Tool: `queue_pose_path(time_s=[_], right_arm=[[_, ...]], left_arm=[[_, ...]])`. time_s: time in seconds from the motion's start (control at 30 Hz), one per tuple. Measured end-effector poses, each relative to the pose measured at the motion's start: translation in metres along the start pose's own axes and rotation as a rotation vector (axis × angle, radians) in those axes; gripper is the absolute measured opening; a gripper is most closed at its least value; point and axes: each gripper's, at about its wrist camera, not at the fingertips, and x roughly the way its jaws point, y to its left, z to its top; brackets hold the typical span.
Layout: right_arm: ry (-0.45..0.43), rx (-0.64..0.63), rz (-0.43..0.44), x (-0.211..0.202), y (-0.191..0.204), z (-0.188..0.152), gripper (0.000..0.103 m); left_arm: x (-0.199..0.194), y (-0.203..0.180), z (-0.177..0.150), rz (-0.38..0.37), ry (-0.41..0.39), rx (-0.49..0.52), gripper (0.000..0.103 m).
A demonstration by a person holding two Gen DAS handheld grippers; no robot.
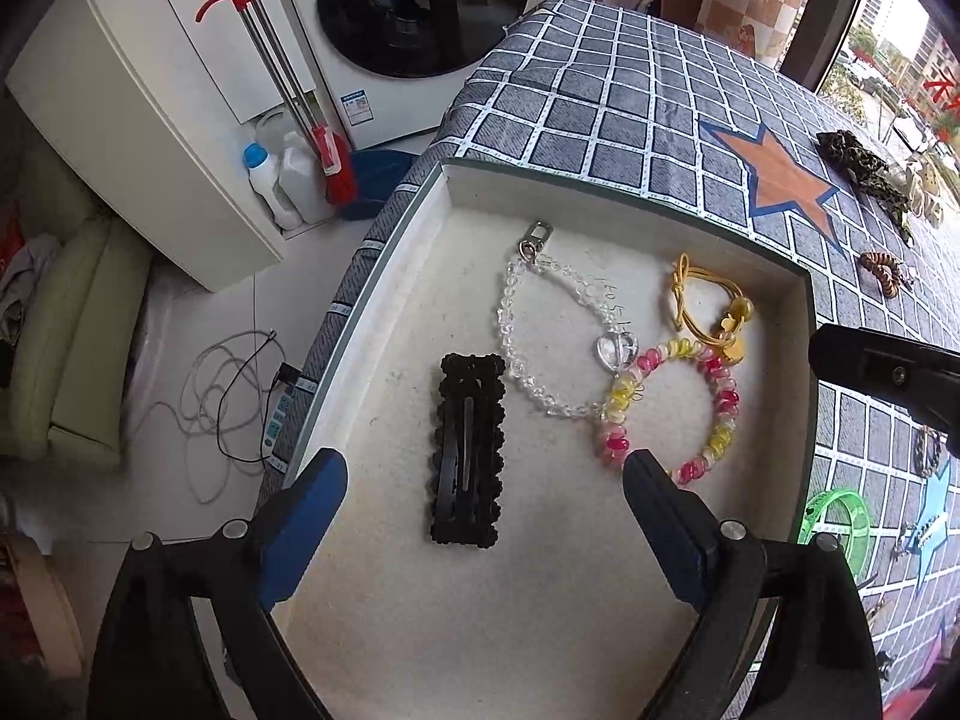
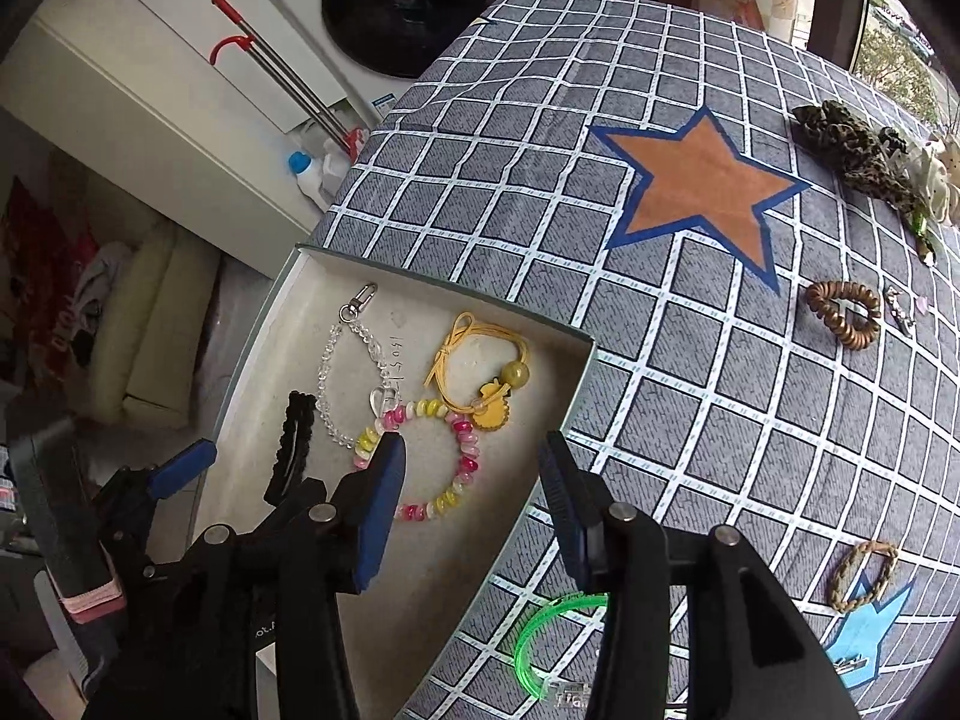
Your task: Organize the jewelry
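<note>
A shallow white tray (image 1: 600,204) (image 2: 300,324) holds a black hair clip (image 1: 466,450) (image 2: 292,450), a clear bead chain (image 1: 540,336) (image 2: 348,372), a yellow cord tie (image 1: 708,306) (image 2: 480,372) and a pink-yellow bead bracelet (image 1: 672,408) (image 2: 432,456). My left gripper (image 1: 486,486) is open and empty just above the black clip. My right gripper (image 2: 471,474) is open and empty over the tray's right rim. A green bangle (image 1: 840,522) (image 2: 540,642), a brown coil tie (image 2: 843,313) and a woven bracelet (image 2: 861,573) lie on the cloth.
The checked tablecloth (image 2: 660,360) carries an orange star (image 2: 699,180) and a blue star (image 2: 864,630). A leopard scrunchie (image 2: 852,150) and small pieces lie at the far right. A washing machine (image 1: 420,6), mop and bottles stand beyond the table's left edge.
</note>
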Motion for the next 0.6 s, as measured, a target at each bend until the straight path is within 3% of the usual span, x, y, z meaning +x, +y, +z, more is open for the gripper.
queue_pose_path(time_s=[0.3, 0.37, 0.4, 0.6], right_arm=[[-0.013, 0.137, -0.03, -0.024, -0.045, -0.026, 0.065], [-0.024, 0.175, -0.037, -0.033, -0.061, -0.035, 0.08], [-0.03, 0.194, -0.042, -0.038, -0.068, -0.039, 0.082], [-0.044, 0.293, -0.083, -0.062, -0.114, -0.063, 0.083]], left_arm=[[-0.025, -0.038, -0.006, -0.036, -0.038, 0.115, 0.103], [-0.031, -0.052, -0.006, -0.05, -0.047, 0.148, 0.103], [-0.034, -0.058, -0.007, -0.056, -0.046, 0.163, 0.103], [-0.047, -0.101, -0.011, -0.107, -0.038, 0.253, 0.103]])
